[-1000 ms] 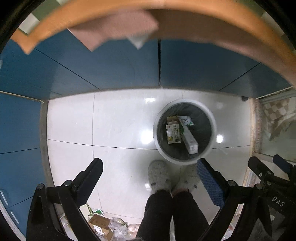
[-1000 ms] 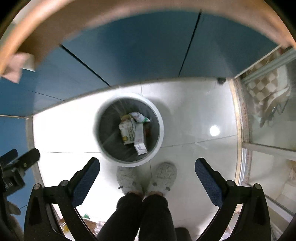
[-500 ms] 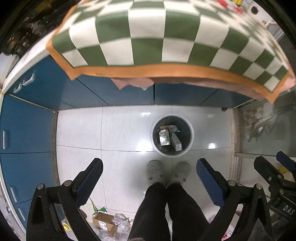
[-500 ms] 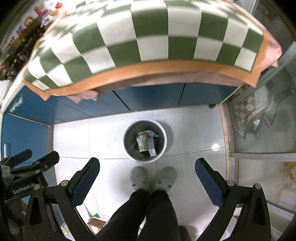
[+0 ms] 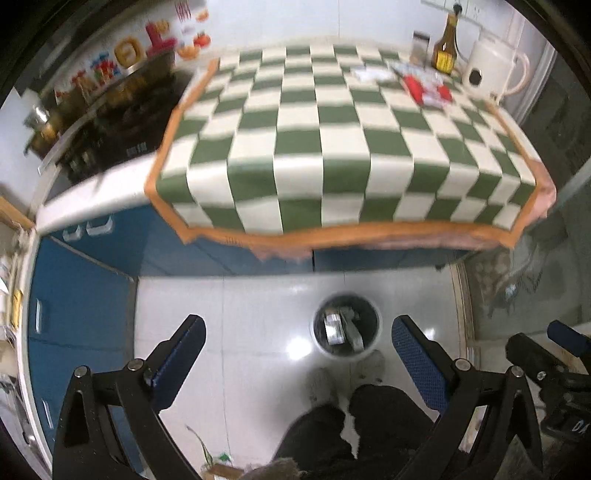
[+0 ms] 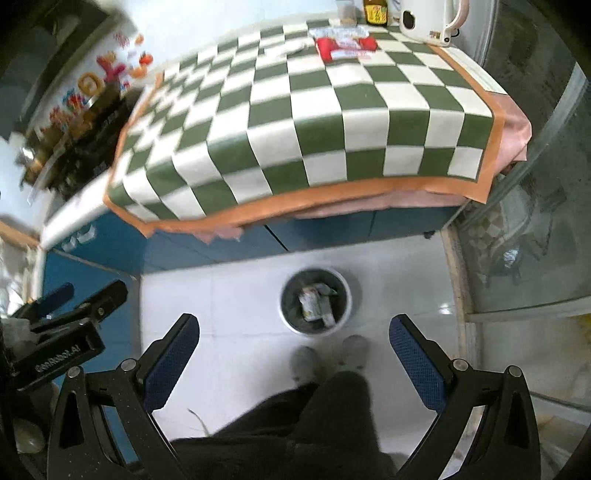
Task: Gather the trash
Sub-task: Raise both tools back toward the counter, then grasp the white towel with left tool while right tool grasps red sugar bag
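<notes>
A round grey trash bin (image 5: 372, 318) (image 6: 289, 295) stands on the white floor below the counter and holds cartons and wrappers (image 6: 314, 303). A red and white packet (image 5: 426, 90) (image 6: 345, 46) and white paper scraps (image 5: 371, 74) lie at the far end of the green checked cloth (image 5: 332, 155) (image 6: 314, 122). My left gripper (image 5: 297, 345) is open and empty, high above the floor. My right gripper (image 6: 293, 345) is open and empty, also high above the floor.
A brown bottle (image 5: 446, 46) and a white kettle (image 5: 493, 68) (image 6: 428, 16) stand at the counter's back right. Blue cabinets (image 5: 85, 280) run along the left. A glass door (image 6: 535, 221) is on the right. The person's legs and slippers (image 5: 349, 373) are beside the bin.
Both grippers have risen from low over the bin to well above counter height. The tabletop with its packet, bottle and kettle has come into view. Both stay open.
</notes>
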`<state>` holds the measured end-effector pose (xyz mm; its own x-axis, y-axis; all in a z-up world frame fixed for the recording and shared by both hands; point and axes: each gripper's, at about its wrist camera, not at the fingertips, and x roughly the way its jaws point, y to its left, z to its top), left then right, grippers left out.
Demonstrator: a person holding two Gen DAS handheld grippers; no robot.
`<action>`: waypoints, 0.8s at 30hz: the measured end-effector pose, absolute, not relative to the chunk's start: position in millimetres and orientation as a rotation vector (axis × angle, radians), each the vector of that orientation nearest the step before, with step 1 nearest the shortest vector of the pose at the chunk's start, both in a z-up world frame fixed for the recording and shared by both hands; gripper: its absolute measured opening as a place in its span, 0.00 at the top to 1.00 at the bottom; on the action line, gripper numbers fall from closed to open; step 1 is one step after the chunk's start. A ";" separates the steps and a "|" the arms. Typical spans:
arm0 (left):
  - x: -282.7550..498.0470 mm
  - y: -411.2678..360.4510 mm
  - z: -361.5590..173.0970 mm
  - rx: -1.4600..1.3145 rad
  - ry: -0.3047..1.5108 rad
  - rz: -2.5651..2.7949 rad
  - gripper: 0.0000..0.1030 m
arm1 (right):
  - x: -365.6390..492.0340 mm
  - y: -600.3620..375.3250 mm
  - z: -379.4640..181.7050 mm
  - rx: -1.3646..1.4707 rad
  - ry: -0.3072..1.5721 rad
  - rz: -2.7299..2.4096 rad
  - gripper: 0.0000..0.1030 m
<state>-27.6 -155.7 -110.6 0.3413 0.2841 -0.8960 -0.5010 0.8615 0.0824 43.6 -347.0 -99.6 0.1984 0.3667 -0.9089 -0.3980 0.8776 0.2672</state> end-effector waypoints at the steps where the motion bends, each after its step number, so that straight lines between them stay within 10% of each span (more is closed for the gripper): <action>1: -22.6 -153.0 -102.5 -0.207 1.095 0.528 0.00 | 53.4 -345.7 -94.7 0.001 1.253 0.539 0.00; 24: 370.8 -27.2 -144.7 -0.481 1.193 0.629 0.01 | 583.0 -261.7 -173.9 0.073 1.320 0.454 0.00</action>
<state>370.8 -27.2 -144.7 0.2356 0.1939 -0.9523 -0.6758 0.7369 -0.0172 583.0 -261.7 -173.9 0.1739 0.3611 -0.9162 -0.2792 0.9103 0.3058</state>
